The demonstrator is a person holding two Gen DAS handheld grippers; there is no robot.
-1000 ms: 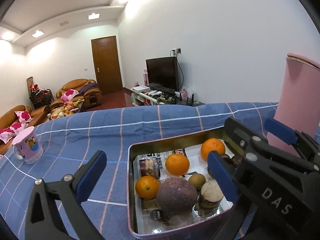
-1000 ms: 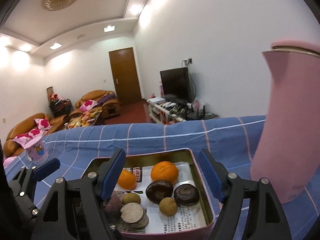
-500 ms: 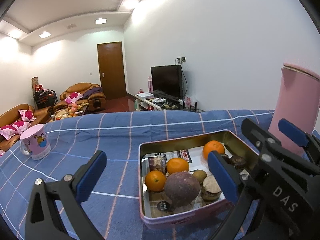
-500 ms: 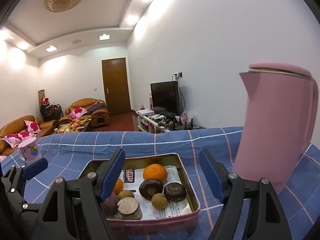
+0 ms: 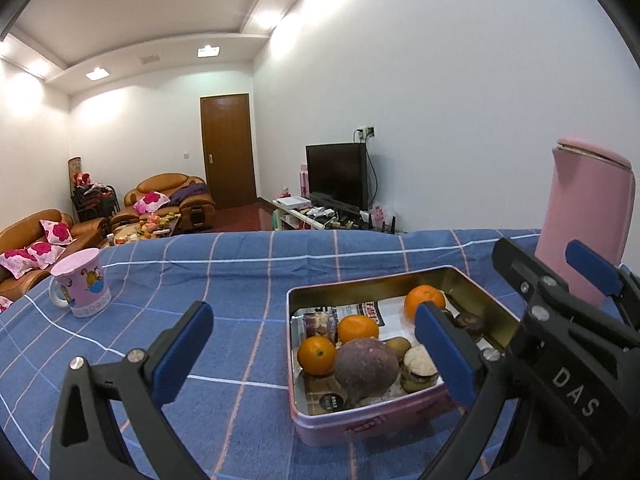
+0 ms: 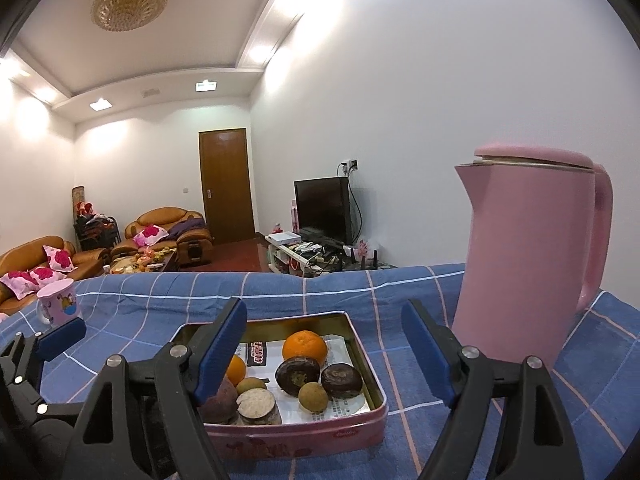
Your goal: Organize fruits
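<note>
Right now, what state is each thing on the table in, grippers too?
Tin: open, no lid, fruit inside.
Kettle: upright, lid shut.
Mug: upright.
Left gripper: open, empty.
Right gripper: opening, nothing between the pads.

home living room: brown leather sofas point(image 5: 166, 196) with pink floral cushions point(image 5: 150, 200), far left beyond the fingers; wooden door point(image 5: 228, 150) ahead; television point(image 6: 322, 208) on a low white stand point(image 6: 296, 250); round ceiling light point(image 6: 129, 4); blue checked tablecloth point(image 5: 240, 272) beneath.
</note>
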